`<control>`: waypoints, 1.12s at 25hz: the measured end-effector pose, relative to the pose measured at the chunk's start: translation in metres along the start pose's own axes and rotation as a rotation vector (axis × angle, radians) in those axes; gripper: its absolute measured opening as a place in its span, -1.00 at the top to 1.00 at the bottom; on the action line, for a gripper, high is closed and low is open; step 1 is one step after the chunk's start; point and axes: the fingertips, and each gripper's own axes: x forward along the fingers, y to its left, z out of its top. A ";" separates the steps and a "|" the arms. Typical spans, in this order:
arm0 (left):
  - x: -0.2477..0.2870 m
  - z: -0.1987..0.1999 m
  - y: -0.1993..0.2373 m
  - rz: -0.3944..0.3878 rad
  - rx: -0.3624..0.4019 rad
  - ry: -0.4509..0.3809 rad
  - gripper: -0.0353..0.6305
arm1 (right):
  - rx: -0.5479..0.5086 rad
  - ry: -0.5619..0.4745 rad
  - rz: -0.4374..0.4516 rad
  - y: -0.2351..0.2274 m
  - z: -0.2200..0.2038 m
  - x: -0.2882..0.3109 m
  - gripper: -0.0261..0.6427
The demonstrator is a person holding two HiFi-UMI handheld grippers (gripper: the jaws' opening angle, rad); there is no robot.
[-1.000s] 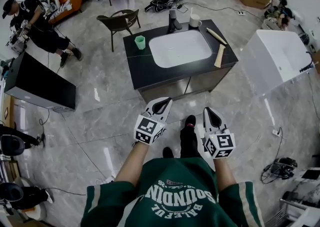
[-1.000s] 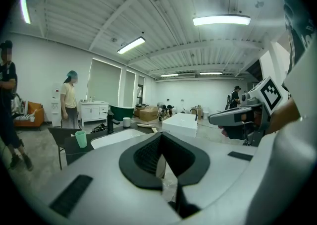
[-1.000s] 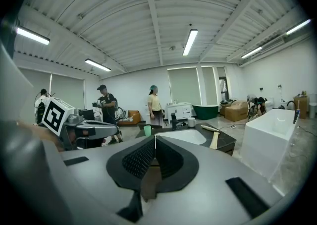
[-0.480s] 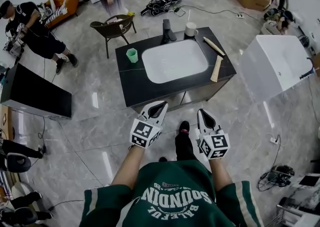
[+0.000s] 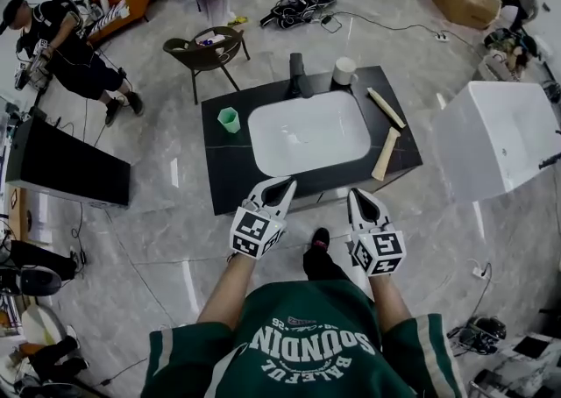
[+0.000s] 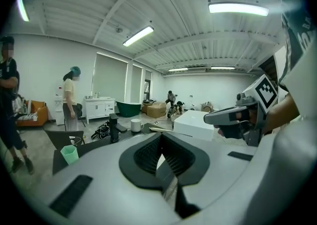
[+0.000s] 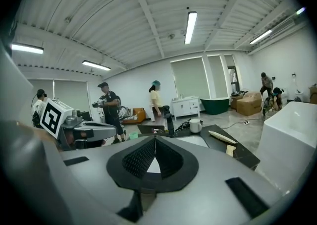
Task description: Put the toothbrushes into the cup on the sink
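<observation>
On the black sink counter (image 5: 230,168), in a grey-tiled room, two toothbrushes (image 5: 387,109) lie right of the basin near the white cup (image 5: 344,71), and the left gripper (image 5: 286,186) and right gripper (image 5: 356,196) are both closed and empty.

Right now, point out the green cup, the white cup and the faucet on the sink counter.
green cup (image 5: 229,119), head view, on its open top and side.
white cup (image 5: 344,71), head view, middle of its body.
faucet (image 5: 298,75), head view, on its dark upright body.
</observation>
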 end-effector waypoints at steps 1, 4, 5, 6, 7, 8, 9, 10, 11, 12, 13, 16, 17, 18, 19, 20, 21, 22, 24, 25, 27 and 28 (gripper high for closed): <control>0.011 0.003 0.004 0.006 -0.003 0.001 0.86 | 0.004 0.007 0.011 -0.009 0.002 0.008 0.80; 0.038 0.012 0.014 0.023 -0.003 0.002 0.86 | 0.002 0.044 0.039 -0.030 0.006 0.032 0.80; 0.046 0.015 0.016 0.029 -0.004 0.004 0.86 | -0.003 0.058 0.047 -0.036 0.007 0.039 0.80; 0.054 0.016 0.019 0.034 -0.007 0.007 0.86 | -0.011 0.069 0.053 -0.042 0.008 0.045 0.80; 0.062 0.017 0.020 0.038 -0.010 0.012 0.86 | -0.021 0.079 0.058 -0.048 0.009 0.051 0.80; 0.070 0.018 0.022 0.042 -0.015 0.017 0.86 | -0.032 0.086 0.063 -0.055 0.010 0.056 0.80; 0.077 0.018 0.023 0.047 -0.019 0.021 0.86 | -0.041 0.093 0.069 -0.061 0.010 0.061 0.80; 0.083 0.017 0.025 0.052 -0.025 0.025 0.86 | -0.044 0.100 0.076 -0.065 0.010 0.065 0.80; 0.087 0.017 0.027 0.057 -0.031 0.030 0.86 | -0.042 0.105 0.084 -0.069 0.010 0.070 0.80; 0.091 0.016 0.028 0.060 -0.037 0.036 0.86 | -0.035 0.108 0.091 -0.073 0.010 0.074 0.80; 0.095 0.014 0.030 0.061 -0.041 0.043 0.86 | -0.025 0.108 0.097 -0.076 0.010 0.077 0.80; 0.108 0.010 0.037 0.061 -0.052 0.057 0.86 | 0.003 0.115 0.098 -0.086 0.009 0.090 0.80; 0.111 0.009 0.040 0.060 -0.055 0.060 0.86 | 0.013 0.125 0.093 -0.089 0.007 0.095 0.80; 0.114 0.009 0.044 0.060 -0.057 0.062 0.86 | 0.022 0.135 0.088 -0.091 0.006 0.100 0.80; 0.117 0.008 0.049 0.059 -0.058 0.063 0.86 | 0.031 0.142 0.085 -0.093 0.004 0.105 0.80; 0.121 0.008 0.053 0.057 -0.060 0.061 0.86 | 0.040 0.144 0.084 -0.094 0.004 0.110 0.80; 0.124 0.008 0.059 0.055 -0.062 0.057 0.86 | 0.044 0.144 0.083 -0.095 0.005 0.116 0.80; 0.128 0.008 0.064 0.051 -0.065 0.052 0.86 | 0.045 0.143 0.082 -0.096 0.005 0.121 0.80; 0.137 0.007 0.074 0.035 -0.070 0.050 0.86 | 0.043 0.144 0.074 -0.098 0.007 0.133 0.80; 0.142 0.007 0.079 0.025 -0.072 0.052 0.86 | 0.046 0.147 0.067 -0.100 0.008 0.140 0.80; 0.152 0.007 0.090 0.005 -0.073 0.052 0.86 | 0.054 0.153 0.051 -0.103 0.010 0.154 0.80; 0.157 0.008 0.095 -0.004 -0.074 0.050 0.86 | 0.054 0.157 0.044 -0.104 0.012 0.160 0.80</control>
